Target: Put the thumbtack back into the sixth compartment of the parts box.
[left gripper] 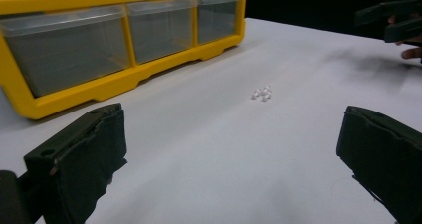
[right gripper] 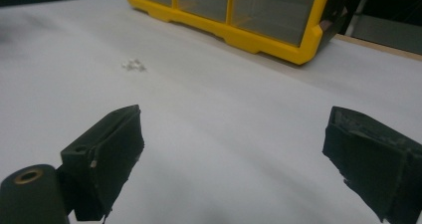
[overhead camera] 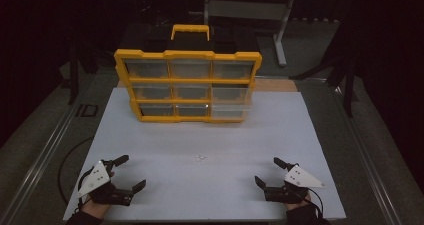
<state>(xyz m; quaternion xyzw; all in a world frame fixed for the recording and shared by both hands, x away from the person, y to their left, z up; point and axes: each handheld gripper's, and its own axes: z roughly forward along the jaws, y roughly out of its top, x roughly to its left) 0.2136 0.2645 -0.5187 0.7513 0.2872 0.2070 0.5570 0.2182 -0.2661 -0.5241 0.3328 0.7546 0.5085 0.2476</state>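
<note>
Both grippers (overhead camera: 132,172) (overhead camera: 266,171) low, level, wide open.

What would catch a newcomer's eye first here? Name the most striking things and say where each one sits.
The bright yellow plastic organiser with clear drawers stands upright at the far middle of the white table, its handle on top. Near the table's centre lies a small cluster of tiny clear pieces. At the near edge, the left tongs and right tongs rest wide open, one at each corner, holding nothing.
</note>
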